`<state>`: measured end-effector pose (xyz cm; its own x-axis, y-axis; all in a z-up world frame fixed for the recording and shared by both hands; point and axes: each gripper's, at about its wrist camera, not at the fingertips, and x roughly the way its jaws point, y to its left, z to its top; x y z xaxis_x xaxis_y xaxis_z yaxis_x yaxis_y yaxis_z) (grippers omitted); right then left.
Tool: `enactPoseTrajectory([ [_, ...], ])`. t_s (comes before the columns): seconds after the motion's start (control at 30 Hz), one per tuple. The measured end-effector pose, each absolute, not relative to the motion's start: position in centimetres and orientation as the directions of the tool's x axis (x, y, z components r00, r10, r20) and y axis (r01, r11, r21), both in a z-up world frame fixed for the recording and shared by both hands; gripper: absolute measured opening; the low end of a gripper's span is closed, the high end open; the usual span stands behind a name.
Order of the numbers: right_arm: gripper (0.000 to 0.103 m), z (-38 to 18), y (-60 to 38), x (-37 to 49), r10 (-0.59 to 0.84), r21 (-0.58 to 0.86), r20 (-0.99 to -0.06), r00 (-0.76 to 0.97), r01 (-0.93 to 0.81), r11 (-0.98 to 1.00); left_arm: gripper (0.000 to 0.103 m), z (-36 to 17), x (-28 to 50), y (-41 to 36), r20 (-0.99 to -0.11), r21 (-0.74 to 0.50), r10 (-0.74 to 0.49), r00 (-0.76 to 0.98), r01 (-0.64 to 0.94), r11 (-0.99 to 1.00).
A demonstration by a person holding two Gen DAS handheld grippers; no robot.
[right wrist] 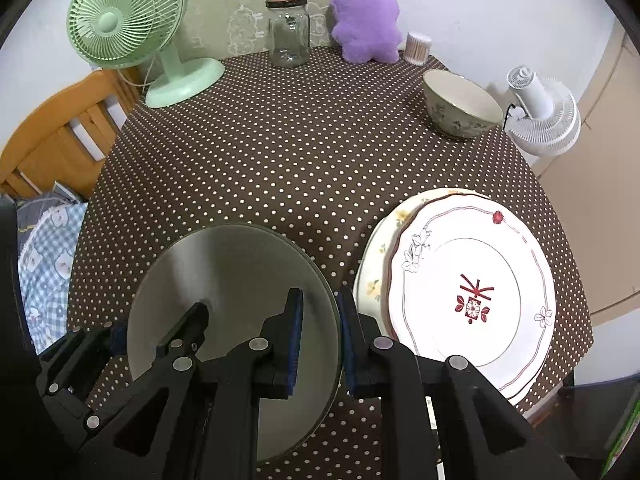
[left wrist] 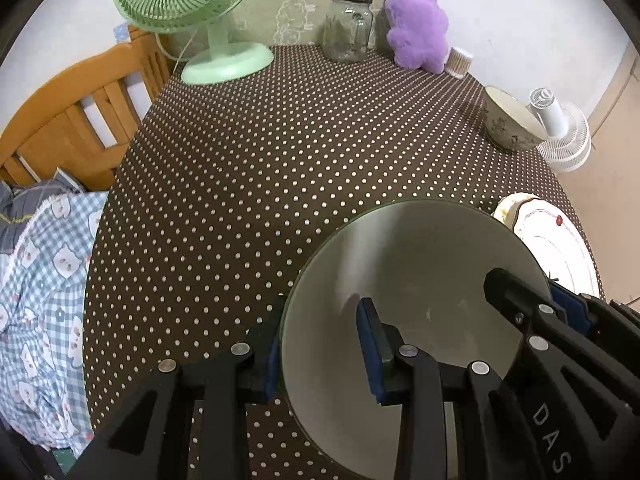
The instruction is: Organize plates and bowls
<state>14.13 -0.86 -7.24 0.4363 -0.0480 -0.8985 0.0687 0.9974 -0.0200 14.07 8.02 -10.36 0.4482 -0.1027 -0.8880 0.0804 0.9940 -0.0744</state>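
On the near part of the desk, covered with a brown polka-dot cloth, sits a grey-green bowl, seen from above in both wrist views. Left hand-held gripper: its two blue-padded fingers straddle the bowl's left rim, one pad outside the wall and one inside; the fingers stand apart, and whether the pads press the wall cannot be told. Right hand-held gripper: its fingers straddle the bowl's right rim in the same manner, one pad inside, one outside, with a narrow gap between them; contact with the rim cannot be confirmed. Just right of the bowl lies a stack of two plates: a white plate with red motif resting on a cream floral plate, whose edge shows at the left. Farther back on the right edge of the desk stands a floral bowl, upright and well apart from the stack. Along the far edge, from left to right: a green fan, a glass jar, a purple plush toy and a cotton-swab container.
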Motion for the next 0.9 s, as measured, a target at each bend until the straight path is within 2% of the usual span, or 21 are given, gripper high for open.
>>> enactPoseTrajectory([
  [0.33, 0.021, -7.6, -1.0, 14.4, -0.05, -0.023, -0.898, 0.436, 0.066, 0.998, 0.033, -10.5, 14.2, 8.0, -0.884, -0.061, -0.101, 0.456, 0.101, 0.993],
  [0.47, 0.024, -7.7, -1.1, 14.3, -0.034, -0.007, -0.897, 0.441, 0.064, 0.998, 0.038, -10.3, 14.3, 7.8, -0.887, -0.056, -0.102, 0.45, 0.114, 0.992],
  [0.5, 0.025, -7.7, -1.2, 14.2, -0.028, -0.002, -0.896, 0.443, 0.059, 0.998, 0.042, -10.2, 14.2, 7.8, -0.887, -0.054, -0.105, 0.449, 0.126, 0.991],
  [0.53, 0.029, -7.6, -1.2, 14.2, -0.022, 0.001, -0.895, 0.445, 0.051, 0.999, 0.045, -10.1, 14.2, 7.7, -0.887, -0.059, -0.116, 0.447, 0.138, 0.989],
  [0.57, 0.032, -7.6, -1.2, 14.2, -0.004, 0.016, -0.894, 0.448, 0.04, 0.999, 0.056, -10.0, 14.2, 7.7, -0.887, -0.059, -0.116, 0.446, 0.14, 0.988],
  [0.6, 0.04, -7.6, -1.2, 14.2, 0.02, 0.037, -0.894, 0.448, 0.03, 0.999, 0.066, -9.8, 14.1, 7.7, -0.885, -0.056, -0.116, 0.451, 0.143, 0.988],
  [0.63, 0.051, -7.7, -1.3, 14.2, 0.037, 0.055, -0.895, 0.444, 0.027, 0.998, 0.069, -9.7, 14.0, 7.7, -0.884, -0.051, -0.113, 0.454, 0.147, 0.988],
  [0.7, 0.062, -7.7, -1.5, 14.2, 0.048, 0.074, -0.896, 0.441, 0.042, 0.996, 0.074, -9.4, 14.0, 7.6, -0.886, -0.028, -0.098, 0.454, 0.158, 0.987],
  [0.9, 0.065, -6.8, -2.0, 13.9, 0.089, 0.117, -0.888, 0.451, 0.034, 0.993, 0.078, -8.2, 14.0, 7.3, -0.886, -0.01, -0.085, 0.455, 0.164, 0.986],
])
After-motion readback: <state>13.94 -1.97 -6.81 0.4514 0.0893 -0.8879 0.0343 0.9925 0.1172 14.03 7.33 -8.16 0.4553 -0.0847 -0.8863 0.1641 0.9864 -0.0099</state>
